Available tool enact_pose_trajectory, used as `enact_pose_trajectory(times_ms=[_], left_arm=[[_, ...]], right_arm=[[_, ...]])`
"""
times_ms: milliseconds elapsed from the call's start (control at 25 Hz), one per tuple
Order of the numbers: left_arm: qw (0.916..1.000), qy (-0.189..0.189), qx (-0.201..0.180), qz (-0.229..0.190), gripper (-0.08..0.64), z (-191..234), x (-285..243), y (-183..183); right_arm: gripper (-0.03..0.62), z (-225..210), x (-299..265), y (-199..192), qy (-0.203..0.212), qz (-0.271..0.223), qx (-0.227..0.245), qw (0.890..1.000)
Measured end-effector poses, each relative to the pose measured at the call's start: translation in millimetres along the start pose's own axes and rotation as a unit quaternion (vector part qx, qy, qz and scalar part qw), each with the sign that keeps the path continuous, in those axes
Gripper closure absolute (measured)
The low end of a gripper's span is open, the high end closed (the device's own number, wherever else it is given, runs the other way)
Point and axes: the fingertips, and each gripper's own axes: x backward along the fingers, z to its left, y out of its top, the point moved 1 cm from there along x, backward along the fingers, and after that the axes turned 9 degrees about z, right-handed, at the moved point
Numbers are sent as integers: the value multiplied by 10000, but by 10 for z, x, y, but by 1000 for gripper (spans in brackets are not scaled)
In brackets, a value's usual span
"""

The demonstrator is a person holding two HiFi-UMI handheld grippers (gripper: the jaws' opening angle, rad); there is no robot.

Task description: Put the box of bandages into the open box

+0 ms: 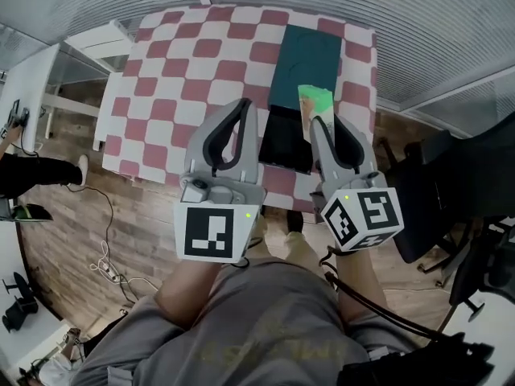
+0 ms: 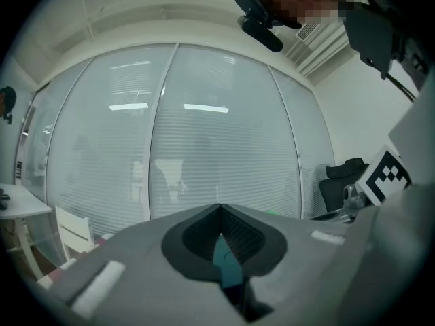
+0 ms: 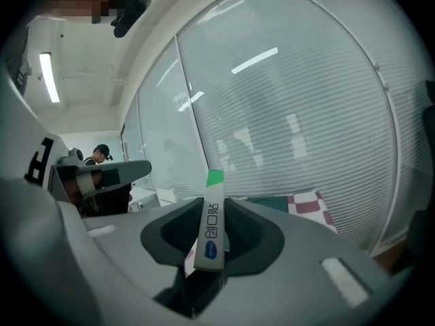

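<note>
The bandage box (image 1: 315, 100), slim and white with a green end, is clamped in my right gripper (image 1: 313, 119) above the right part of the checked table (image 1: 185, 63). It stands on edge between the jaws in the right gripper view, bandage box (image 3: 211, 224), right gripper (image 3: 215, 206). Just below it in the head view is the open box (image 1: 283, 145) with a dark inside and its teal lid (image 1: 306, 59) lying flat behind it. My left gripper (image 1: 246, 104) is shut and empty to the left of the open box, left gripper (image 2: 219, 212).
A white desk and chair (image 1: 90, 45) stand off the table's left side. A black office chair (image 1: 451, 175) is to the right. Cables (image 1: 105, 268) lie on the wooden floor, and a person's legs (image 1: 36, 172) show at the left edge. Glass walls with blinds surround the table.
</note>
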Motion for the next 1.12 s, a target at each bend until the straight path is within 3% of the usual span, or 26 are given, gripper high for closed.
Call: enact_pose_trajectory(times_ms=[520, 840, 1120], left_arm=[[9961, -227, 175, 838, 560, 241, -222, -791], [9927, -435, 266, 1093, 560, 276, -421, -1046], [9933, -457, 294, 1023, 560, 339, -539, -1030]], right_arm=[[472, -43, -416, -986, -344, 625, -696, 9950], [472, 1, -486, -1102, -451, 891, -893, 9910], [472, -96, -542, -1183, -678, 1328, -805, 9855]])
